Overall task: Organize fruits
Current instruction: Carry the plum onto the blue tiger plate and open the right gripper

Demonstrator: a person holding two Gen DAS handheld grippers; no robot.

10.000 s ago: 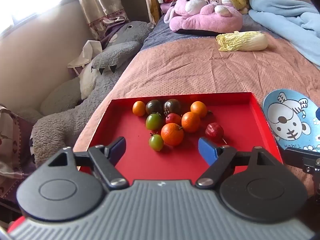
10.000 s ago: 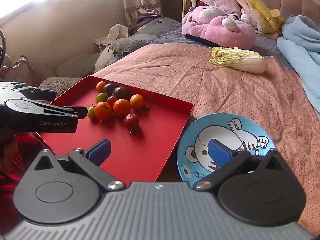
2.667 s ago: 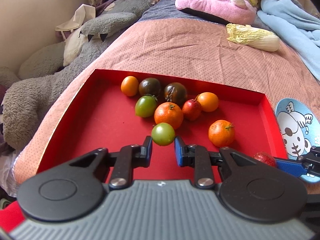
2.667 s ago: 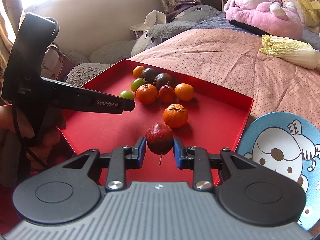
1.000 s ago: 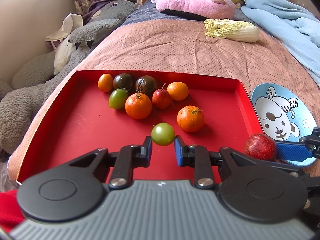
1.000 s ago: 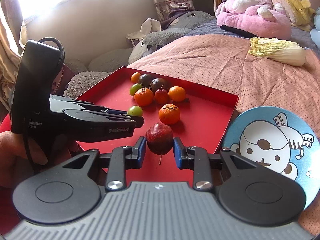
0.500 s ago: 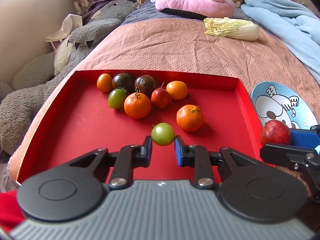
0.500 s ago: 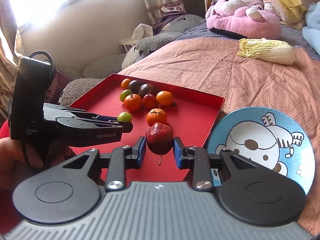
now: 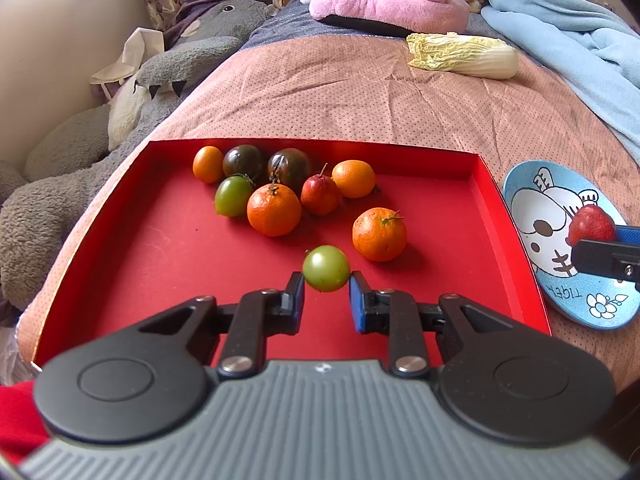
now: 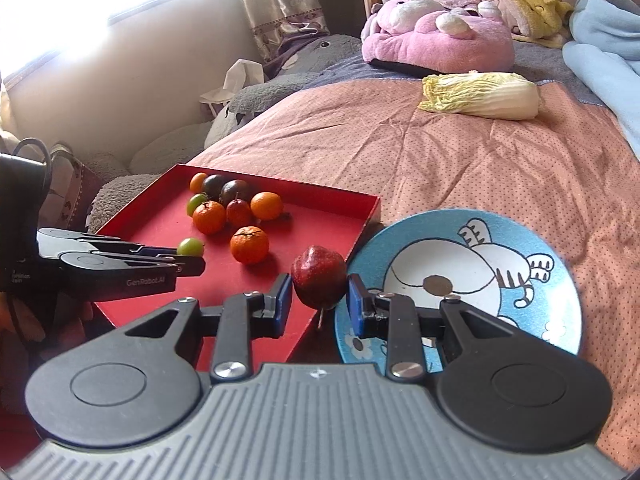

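While the right gripper [image 10: 319,298] pinches the red fruit [image 10: 319,277] above the plate [image 10: 520,248], the left gripper [image 9: 326,300] clamps a green tomato [image 9: 326,268] over the tray [image 9: 168,272]. Both look light, smooth, likely bruisable; hold across the widest part, gently.

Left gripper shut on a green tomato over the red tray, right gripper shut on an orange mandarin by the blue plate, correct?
Not quite. The right gripper is shut on a dark red fruit, not a mandarin, as the right wrist view shows. The rest holds: left gripper, small green tomato, red tray, blue cartoon plate.

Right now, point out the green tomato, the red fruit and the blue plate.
green tomato [image 9: 326,268], left wrist view, its front face.
red fruit [image 10: 319,276], right wrist view, its middle.
blue plate [image 10: 560,304], right wrist view, its right rim.
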